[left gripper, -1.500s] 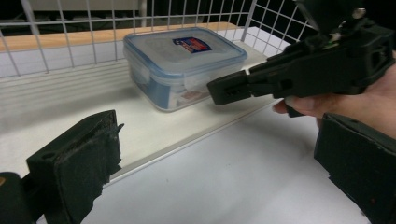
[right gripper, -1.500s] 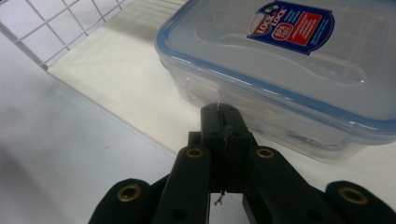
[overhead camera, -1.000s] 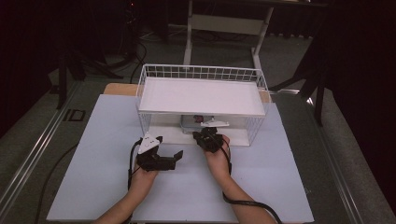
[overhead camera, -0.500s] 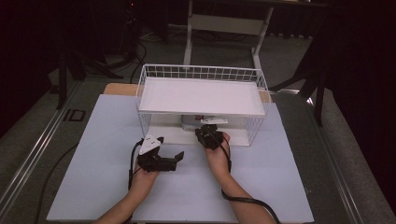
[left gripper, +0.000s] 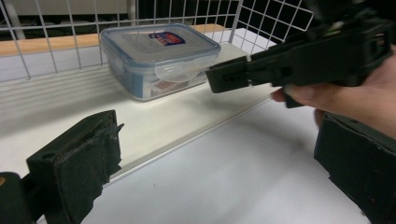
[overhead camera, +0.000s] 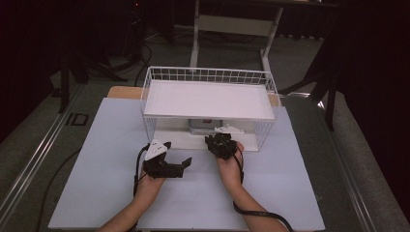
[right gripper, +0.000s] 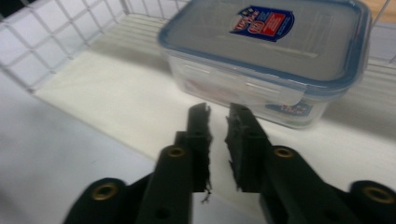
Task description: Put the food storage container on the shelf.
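Observation:
A clear food box with a blue-rimmed lid and a red-and-blue label (overhead camera: 205,126) (left gripper: 159,56) (right gripper: 266,60) stands on the lower board of a white wire rack (overhead camera: 208,75). My right gripper (overhead camera: 220,141) (right gripper: 219,112) points at the box from the board's front edge, a short way off. Its jaws have just been opening, stand a narrow gap apart, and nothing is between them. In the left gripper view it reaches in from the right (left gripper: 229,79). My left gripper (overhead camera: 177,154) (left gripper: 219,154) lies on the table left of it, wide open and holding nothing.
The rack's white upper shelf (overhead camera: 208,100) overhangs the box, and wire mesh walls (left gripper: 261,23) close the rack's back and sides. A pale mat (overhead camera: 106,159) covers the table around both hands. Dark stands and cables sit behind the table.
My right gripper has edged slightly toward the rack's lower board. The left hand and the box have stayed where they were.

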### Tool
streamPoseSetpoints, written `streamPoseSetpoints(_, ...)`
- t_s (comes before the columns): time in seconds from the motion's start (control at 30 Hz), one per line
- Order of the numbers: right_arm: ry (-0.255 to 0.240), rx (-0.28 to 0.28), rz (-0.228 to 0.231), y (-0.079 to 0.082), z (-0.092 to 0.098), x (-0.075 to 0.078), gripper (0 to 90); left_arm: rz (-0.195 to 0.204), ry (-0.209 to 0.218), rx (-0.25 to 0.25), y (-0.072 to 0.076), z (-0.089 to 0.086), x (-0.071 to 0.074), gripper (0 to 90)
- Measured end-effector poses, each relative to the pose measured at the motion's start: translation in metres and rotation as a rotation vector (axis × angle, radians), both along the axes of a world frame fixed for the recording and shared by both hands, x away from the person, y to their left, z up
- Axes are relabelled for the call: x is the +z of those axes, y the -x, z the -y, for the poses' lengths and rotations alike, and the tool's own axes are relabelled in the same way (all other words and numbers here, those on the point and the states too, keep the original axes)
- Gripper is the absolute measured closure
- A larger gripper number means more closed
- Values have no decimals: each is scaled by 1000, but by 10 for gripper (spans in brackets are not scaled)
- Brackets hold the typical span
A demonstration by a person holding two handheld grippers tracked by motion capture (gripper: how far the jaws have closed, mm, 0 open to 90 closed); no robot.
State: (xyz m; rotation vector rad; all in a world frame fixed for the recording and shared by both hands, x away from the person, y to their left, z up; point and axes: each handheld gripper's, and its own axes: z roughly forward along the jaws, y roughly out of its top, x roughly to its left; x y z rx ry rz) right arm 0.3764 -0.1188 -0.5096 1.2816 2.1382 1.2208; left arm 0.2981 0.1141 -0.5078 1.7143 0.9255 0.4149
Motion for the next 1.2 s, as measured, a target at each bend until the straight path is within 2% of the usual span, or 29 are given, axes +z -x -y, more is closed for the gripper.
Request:
streamPoseSetpoints(0.1, -7, 15, 32, 11, 5, 7, 657, 0, -2, -6, 0, 1, 1, 15)
streamPoseSetpoints(0.17, -23, 26, 32, 17, 9, 10, 593, 6, -1, -20, 1, 2, 2, 15)
streamPoseSetpoints(0.23, -14, 31, 52, 23, 13, 14, 483, 18, -13, -38, 1, 3, 6, 15)
streamPoseSetpoints(0.3, -12, 34, 60, 26, 15, 15, 455, 22, -10, -51, 1, 4, 8, 15)
streamPoseSetpoints(0.33, -19, 31, 65, 29, 17, 17, 408, 20, -29, -62, 0, 4, 12, 15)
streamPoseSetpoints(0.4, -63, 44, 46, 38, 26, 21, 259, 34, -29, -83, 2, 3, 15, 15)
streamPoseSetpoints(0.47, -70, 53, 50, 41, 28, 21, 240, 45, -32, -96, 5, 3, 17, 15)
streamPoseSetpoints(0.5, -73, 68, 48, 45, 30, 22, 177, 50, -32, -110, 6, 3, 18, 15)
streamPoseSetpoints(0.53, -73, 79, 35, 47, 31, 22, 158, 51, -33, -119, 8, 2, 18, 15)
streamPoseSetpoints(0.67, -92, 87, 37, 57, 40, 24, 140, 55, -21, -154, 13, -2, 20, 15)
streamPoseSetpoints(0.7, -92, 87, 37, 57, 40, 24, 140, 46, -12, -172, 16, -7, 21, 15)
streamPoseSetpoints(0.73, -92, 90, 56, 65, 47, 24, 140, 47, -14, -177, 17, -9, 22, 15)
streamPoseSetpoints(0.77, -107, 95, 52, 71, 54, 24, 140, 43, -30, -178, 19, -10, 24, 15)
streamPoseSetpoints(0.83, -107, 96, 50, 74, 58, 23, 140, 56, -40, -190, 24, -13, 27, 15)
streamPoseSetpoints(0.9, -114, 103, 57, 78, 66, 24, 141, 55, -47, -187, 28, -16, 29, 15)
streamPoseSetpoints(0.97, -95, 99, 67, 81, 73, 24, 143, 51, -10, -188, 32, -20, 30, 15)
streamPoseSetpoints(1.03, -109, 109, 69, 83, 79, 25, 142, 44, -14, -187, 35, -22, 29, 15)
streamPoseSetpoints(1.2, -105, 113, 90, 89, 92, 29, 143, 23, -15, -191, 39, -26, 24, 15)
